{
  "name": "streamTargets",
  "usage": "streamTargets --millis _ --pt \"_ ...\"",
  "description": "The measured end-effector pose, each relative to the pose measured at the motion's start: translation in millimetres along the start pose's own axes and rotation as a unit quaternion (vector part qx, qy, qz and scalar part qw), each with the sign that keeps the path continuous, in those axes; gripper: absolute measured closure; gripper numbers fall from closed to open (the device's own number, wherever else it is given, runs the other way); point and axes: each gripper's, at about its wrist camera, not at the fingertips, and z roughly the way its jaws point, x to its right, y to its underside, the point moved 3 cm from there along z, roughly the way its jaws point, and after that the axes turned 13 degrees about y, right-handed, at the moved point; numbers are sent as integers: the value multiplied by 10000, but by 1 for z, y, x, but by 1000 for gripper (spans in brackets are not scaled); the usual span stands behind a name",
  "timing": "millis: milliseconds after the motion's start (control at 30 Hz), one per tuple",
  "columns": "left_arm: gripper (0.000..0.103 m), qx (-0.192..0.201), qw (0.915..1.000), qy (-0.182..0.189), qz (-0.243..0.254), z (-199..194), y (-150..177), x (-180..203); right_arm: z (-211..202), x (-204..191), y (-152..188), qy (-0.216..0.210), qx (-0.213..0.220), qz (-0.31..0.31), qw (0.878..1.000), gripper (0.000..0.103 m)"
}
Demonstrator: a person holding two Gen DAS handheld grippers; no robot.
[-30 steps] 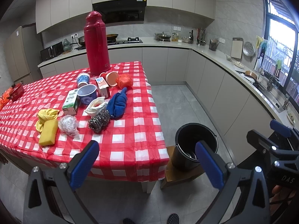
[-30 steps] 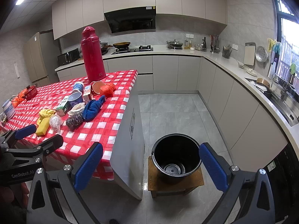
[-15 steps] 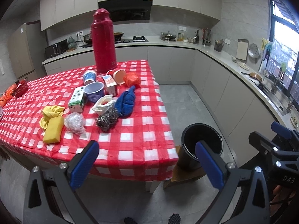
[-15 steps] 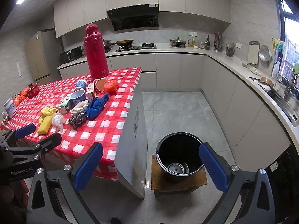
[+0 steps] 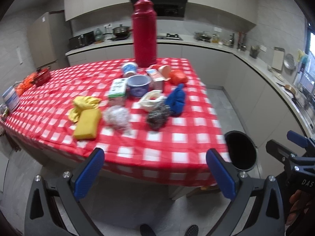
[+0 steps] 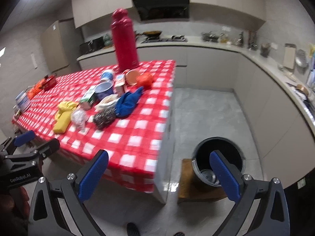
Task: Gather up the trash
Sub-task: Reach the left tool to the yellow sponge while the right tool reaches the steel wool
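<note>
Trash lies clustered mid-desk on the red-and-white checked cloth (image 5: 177,137): a crumpled clear plastic wad (image 5: 117,116) just beside a yellow sponge (image 5: 87,124), with a yellow cloth (image 5: 83,106) touching the sponge's far end. Right of the wad, a dark steel scourer (image 5: 157,117) touches a white crumpled bag (image 5: 150,100) and a blue cloth (image 5: 176,100). Behind these stand a green-and-white carton (image 5: 117,89), a blue cup (image 5: 138,85), a small red-and-white carton (image 5: 157,78) and an orange wad (image 5: 177,77); a tall red thermos (image 5: 144,34) is upright at the far edge. Black bucket (image 6: 218,161) sits on a low wooden stool (image 6: 189,184) on the floor, off the desk's right end. Left gripper (image 5: 154,173) hovers short of the near desk edge, jaws spread wide, holding nothing, touching nothing. Right gripper (image 6: 159,174) hangs over the desk corner and bucket, jaws likewise spread wide and empty. Both views slightly blurred.
</note>
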Motion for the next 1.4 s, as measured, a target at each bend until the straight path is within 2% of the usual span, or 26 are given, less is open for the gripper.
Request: streamTargets --millis 100,333,500,600,733,800,867,933,1000,1100,1200,1300,1367,1400 --pt "0 -9 9997 -203 -108 0 2 -27 11 -25 -3 -247 -87 -164 9995 0" --pt "0 6 9975 -585 -392 7 2 -92 40 -85 -14 -514 -186 -584 9968 0" --pt "0 -82 9967 -468 -663 19 1 -133 54 -117 -28 -536 -97 -727 9959 0" --pt "0 -209 9966 -376 -709 35 -2 -149 77 -138 -31 -566 -364 -824 9943 0" --pt "0 -312 9962 -203 -786 60 -6 -168 101 -157 -38 -456 -349 -872 9945 1" --pt "0 -355 9959 -197 -804 72 -8 -180 118 -168 -41 -443 -389 -883 9943 7" --pt "0 -338 9955 -189 -861 85 -11 -192 135 -177 -43 -451 -490 -866 9940 23" --pt "3 -386 9957 -194 -817 96 -12 -200 149 -182 -46 -472 -588 -770 9942 30" --pt "9 -428 9960 -191 -758 107 -14 -207 163 -187 -48 -470 -666 -687 9943 31" --pt "11 -508 9961 -175 -702 121 -13 -213 174 -194 -52 -461 -691 -557 9950 31" --pt "17 -614 9954 -126 -727 132 -9 -219 184 -201 -51 -499 -808 -495 9943 31" --pt "21 -564 9958 -81 -711 133 -5 -221 192 -209 -45 -516 -918 -482 9933 37" --pt "30 -512 9963 -55 -688 131 -5 -221 196 -211 -41 -603 -976 -404 9926 55" --pt "40 -475 9966 -26 -673 130 -5 -221 195 -212 -41 -612 -926 -379 9931 59"
